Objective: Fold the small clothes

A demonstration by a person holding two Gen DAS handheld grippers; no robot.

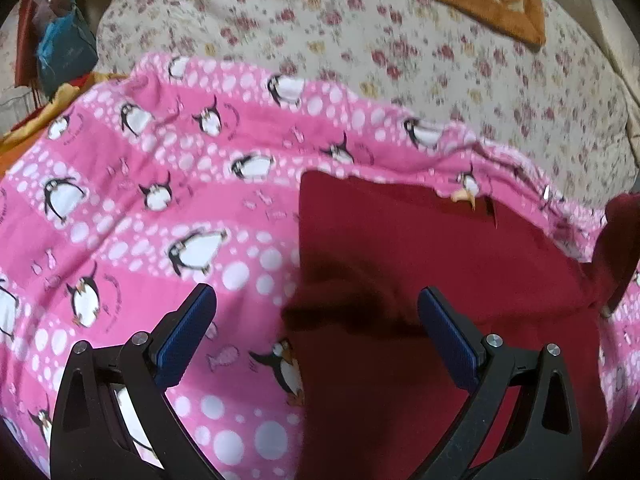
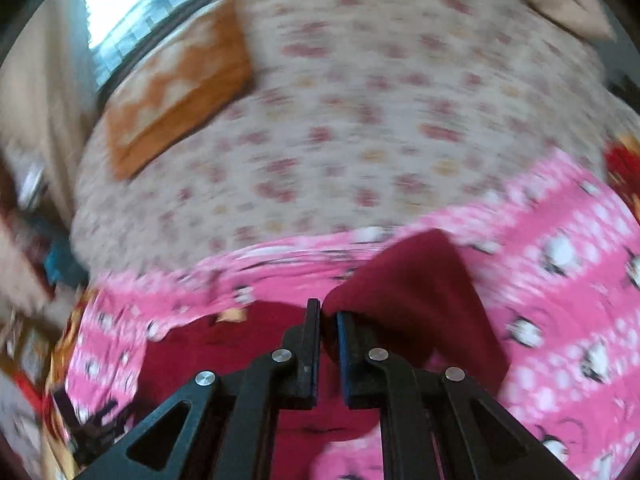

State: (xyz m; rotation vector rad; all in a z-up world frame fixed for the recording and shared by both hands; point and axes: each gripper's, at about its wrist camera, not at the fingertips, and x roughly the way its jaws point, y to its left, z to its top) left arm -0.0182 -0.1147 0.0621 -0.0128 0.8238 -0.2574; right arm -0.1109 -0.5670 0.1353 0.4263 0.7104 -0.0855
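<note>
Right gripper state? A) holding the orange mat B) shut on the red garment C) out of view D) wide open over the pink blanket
B: in the right wrist view the right gripper has its jaws nearly together with a fold of the red garment pinched between them, lifted over the pink penguin blanket.

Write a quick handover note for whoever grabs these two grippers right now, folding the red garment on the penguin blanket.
Left gripper: open, hovering over the red garment, holding nothing.
Right gripper: fingers shut on a lifted flap of the red garment.
Garment lies on the pink penguin blanket, spread over the floral bedspread.
Done: one fold seems underway; the view is blurred.
Left: lay the flap down, finish folding.
</note>
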